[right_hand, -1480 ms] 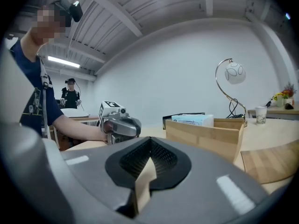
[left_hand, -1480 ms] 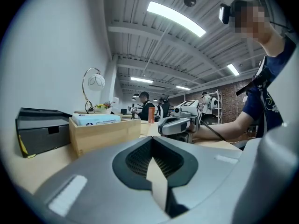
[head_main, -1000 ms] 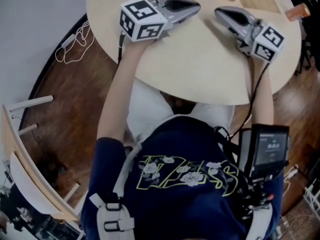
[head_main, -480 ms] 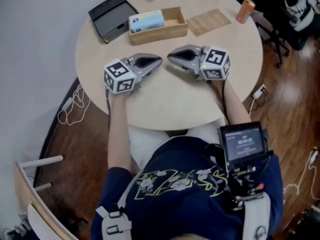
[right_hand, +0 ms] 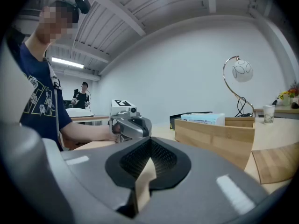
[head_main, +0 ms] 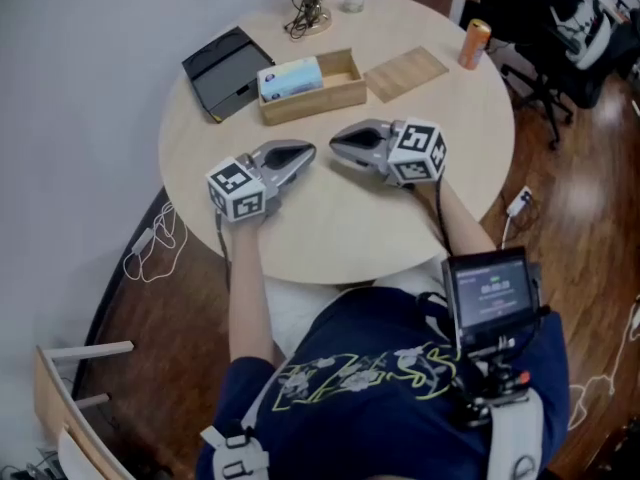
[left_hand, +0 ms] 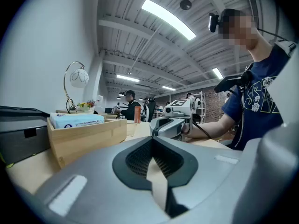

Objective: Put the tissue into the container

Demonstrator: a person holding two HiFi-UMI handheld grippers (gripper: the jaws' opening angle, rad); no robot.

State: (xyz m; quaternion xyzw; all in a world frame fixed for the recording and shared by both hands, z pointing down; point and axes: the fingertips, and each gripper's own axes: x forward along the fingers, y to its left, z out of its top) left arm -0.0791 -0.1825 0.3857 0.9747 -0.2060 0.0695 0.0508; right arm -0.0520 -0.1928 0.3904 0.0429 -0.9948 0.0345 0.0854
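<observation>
Left tool [head_main: 297,155] and right tool [head_main: 347,145] both lie flat on the round pale-wood surface [head_main: 340,218]. Each has its jaws pressed together with nothing between them. Their tips point roughly at each other, near but apart.

The soft, rectangular, plastic-wrapped light-blue-and-white tissue pack [head_main: 290,76] is not loose on the surface. It sits inside the shallow rectangular light-wood wooden box [head_main: 318,98], filling its left end, and the box's right end is bare.

Key relation: the box lies beyond both tool tips, farther across the surface from the person and well apart from either tool. Its long axis runs left to right, and the pack's long axis follows it. From the left tool the box shows off to the left of the jaws, and from the right tool off to the right. Both tips look about equally far from the pack. The left tool probably has the slightly easier reach, since the pack is in the box's left end.

A flat matte black tray [head_main: 226,66] sits just left of the box. Whether that or the box is the intended container cannot be told.

A thin square wooden board [head_main: 405,72] lies right of the box, and a smooth cylindrical orange can [head_main: 476,43] stands beyond the board.

The pack looks squashy and its wrap slick. A grip across its short width seems the likely choice.
</observation>
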